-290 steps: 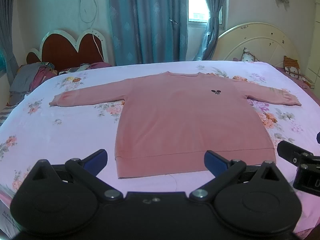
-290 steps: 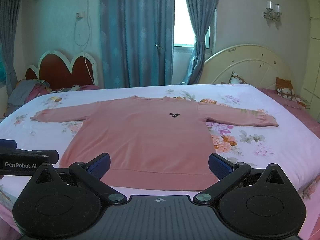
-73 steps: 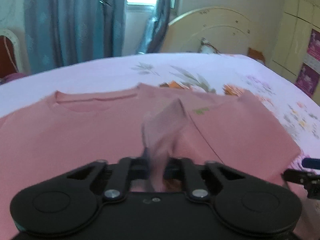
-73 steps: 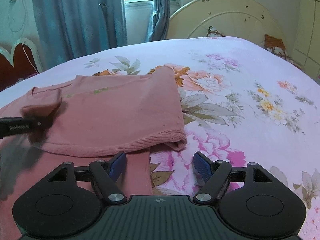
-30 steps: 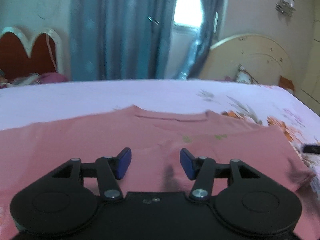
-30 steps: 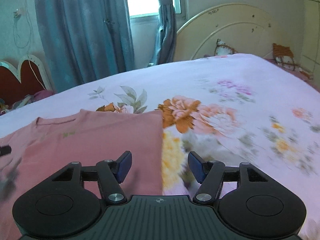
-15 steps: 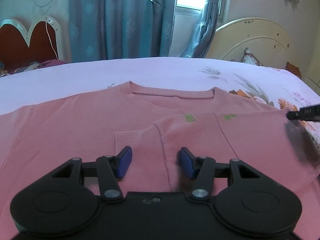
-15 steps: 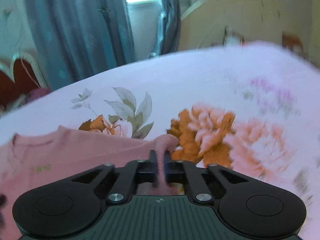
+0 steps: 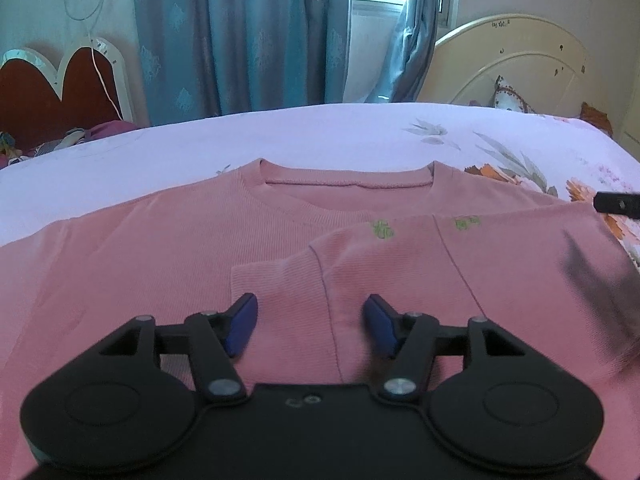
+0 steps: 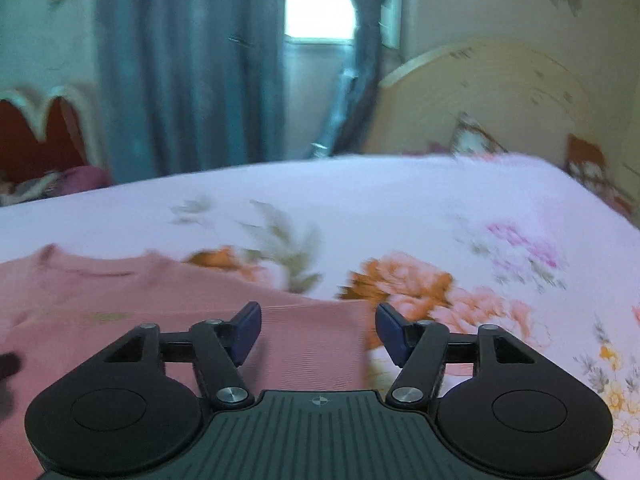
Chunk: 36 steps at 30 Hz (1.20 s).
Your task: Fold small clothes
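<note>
Jaws apart on both: left gripper (image 9: 310,322) over the pink knit sweater's (image 9: 160,264) folded-in sleeve, right gripper (image 10: 318,332) at its right edge.

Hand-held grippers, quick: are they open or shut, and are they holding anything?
Left hand-held gripper: open, holding nothing, over the pink sweater.
Right hand-held gripper: open, holding nothing.
</note>
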Motion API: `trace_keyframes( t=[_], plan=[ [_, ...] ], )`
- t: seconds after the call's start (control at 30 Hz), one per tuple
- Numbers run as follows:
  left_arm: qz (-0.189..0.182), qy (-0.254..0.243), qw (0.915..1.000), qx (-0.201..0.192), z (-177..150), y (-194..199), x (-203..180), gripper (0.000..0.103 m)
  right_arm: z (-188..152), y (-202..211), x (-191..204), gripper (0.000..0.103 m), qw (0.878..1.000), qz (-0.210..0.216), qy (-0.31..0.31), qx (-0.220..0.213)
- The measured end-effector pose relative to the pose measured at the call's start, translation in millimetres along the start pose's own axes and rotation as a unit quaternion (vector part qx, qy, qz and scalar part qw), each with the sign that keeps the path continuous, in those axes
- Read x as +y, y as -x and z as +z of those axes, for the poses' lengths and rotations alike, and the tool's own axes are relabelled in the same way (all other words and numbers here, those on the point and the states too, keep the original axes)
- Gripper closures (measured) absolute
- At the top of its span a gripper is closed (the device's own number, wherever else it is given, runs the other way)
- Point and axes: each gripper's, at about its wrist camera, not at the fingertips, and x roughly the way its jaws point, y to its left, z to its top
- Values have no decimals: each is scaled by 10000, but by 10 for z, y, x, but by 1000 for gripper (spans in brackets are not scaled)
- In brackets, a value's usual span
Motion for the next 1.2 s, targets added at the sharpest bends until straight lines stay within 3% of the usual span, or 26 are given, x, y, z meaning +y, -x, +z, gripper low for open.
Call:
trace_keyframes(
  t=[0.13,0.27,0.5,0.63,0.77,0.93,1.2],
  plan=[
    [61,-29,10000,55,-14,22,-15,39,-229,141,260,43,9987,329,276,278],
    [113,-64,9999,72,-75,70,-4,36,-564,214,220,43,9968,236,318,693],
    [114,107,9998,148,-152,132,73,30,-843,550,-28,43,9977,-83,55,665],
    [54,222,9995,210,-131,215,106,33,-724,618,-15,43,9968,-109,-53,789],
    [52,299,9995,99,-113,410,208,33,-616,738,17,43,9981,-4,-306,543],
    [82,413,9991,33,-107,613,458,31,-473,755,404,43,9980,360,-244,468],
    [271,511,9983,-48,-157,831,1086,29,-355,553,1417,43,9950,733,367,563]
  ],
)
